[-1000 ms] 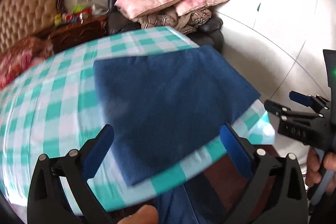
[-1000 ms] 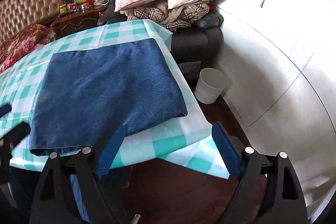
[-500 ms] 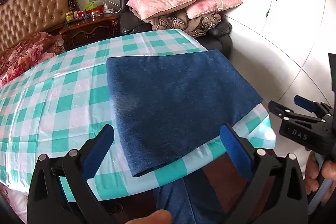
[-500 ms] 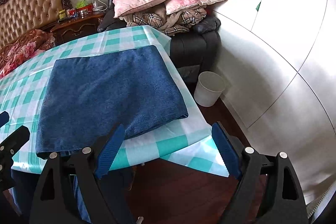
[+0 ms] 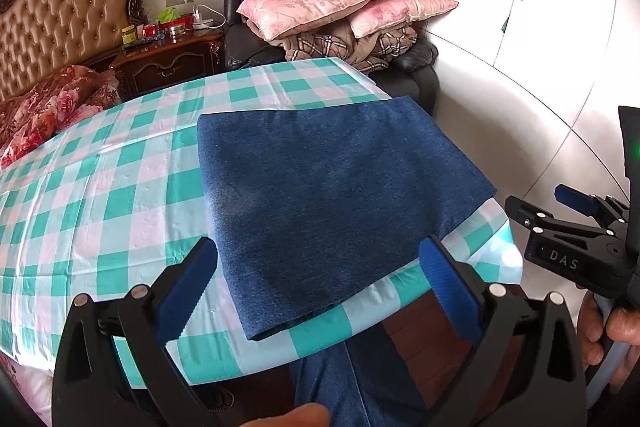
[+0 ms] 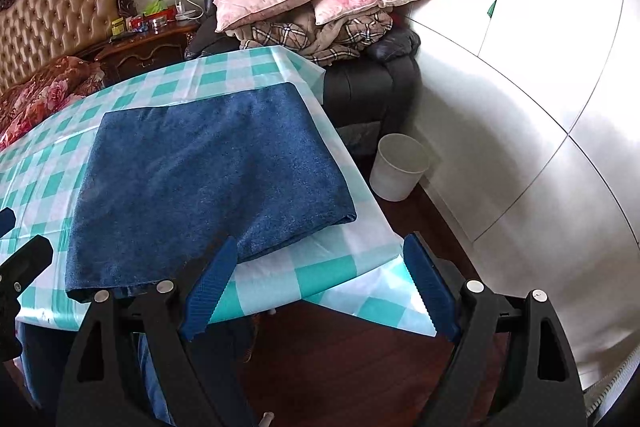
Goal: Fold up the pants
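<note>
1. On the checked bench [image 5: 100, 187], near its right corner, the pants [image 5: 332, 195] are lying as a flat folded rectangle, so the fold is looking done.
2. Left gripper [image 5: 320, 291] and right gripper [image 6: 316, 287] are hovering off the near edge, jaws spread wide, gripping nothing, likely clearing the fabric.
3. Versus a second ago: the views are sitting slightly further back, and the pants are not shifting.

Table legs hidden under checked cloth [image 5: 120, 195], bed headboard [image 5: 60, 23] cut off left of it, nightstand clutter [image 5: 160, 27] too small to ID.
</note>
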Available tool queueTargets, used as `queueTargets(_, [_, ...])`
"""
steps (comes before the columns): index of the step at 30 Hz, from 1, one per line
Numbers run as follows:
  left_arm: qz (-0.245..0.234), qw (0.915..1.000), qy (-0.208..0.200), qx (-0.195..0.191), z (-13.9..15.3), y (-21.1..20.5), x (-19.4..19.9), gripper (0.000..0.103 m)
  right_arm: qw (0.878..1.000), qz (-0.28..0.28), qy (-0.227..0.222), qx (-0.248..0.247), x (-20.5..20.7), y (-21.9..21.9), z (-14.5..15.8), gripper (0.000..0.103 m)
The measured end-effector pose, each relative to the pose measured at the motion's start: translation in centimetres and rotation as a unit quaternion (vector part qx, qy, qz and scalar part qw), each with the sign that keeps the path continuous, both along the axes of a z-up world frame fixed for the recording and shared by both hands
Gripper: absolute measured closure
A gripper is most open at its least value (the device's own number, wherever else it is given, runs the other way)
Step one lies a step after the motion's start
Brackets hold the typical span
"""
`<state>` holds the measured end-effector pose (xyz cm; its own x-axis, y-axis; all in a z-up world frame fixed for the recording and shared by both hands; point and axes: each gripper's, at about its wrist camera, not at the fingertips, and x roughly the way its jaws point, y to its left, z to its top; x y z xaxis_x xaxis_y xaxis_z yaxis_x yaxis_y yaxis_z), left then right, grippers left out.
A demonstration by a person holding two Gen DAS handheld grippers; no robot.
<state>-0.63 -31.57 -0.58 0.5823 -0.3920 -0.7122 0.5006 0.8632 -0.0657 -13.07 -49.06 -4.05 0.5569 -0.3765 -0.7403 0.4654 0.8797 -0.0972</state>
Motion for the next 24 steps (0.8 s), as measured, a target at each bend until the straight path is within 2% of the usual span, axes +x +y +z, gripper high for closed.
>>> queueTargets(12, [-0.005,1.0000,0.001,-0.005,-0.1,-0.4,0.0,0.002,1.000,-0.002,0.001,0.001,-0.1,0.0,-0.1,0.021])
queueTargets(19, [-0.029,0.9991,-0.004,-0.032,0.1,-1.2,0.0,0.002,1.000,-0.006,0.003,0.006,0.1,-0.1,-0.6,0.021])
queueTargets(21, [-0.035,0.9983,0.001,-0.047,0.5,0.0,0.6,0.002,1.000,-0.007,0.000,0.011,0.2,-0.3,-0.9,0.021])
queueTargets(22, [-0.021,0.9983,-0.001,-0.055,0.7,1.3,1.0,0.002,1.000,-0.010,-0.008,0.014,0.3,-0.6,-0.9,0.020])
queueTargets(24, [0.070,0.9950,-0.037,-0.061,1.3,6.8,1.9,0.002,0.999,-0.023,-0.029,0.020,0.5,-1.5,-1.1,0.015])
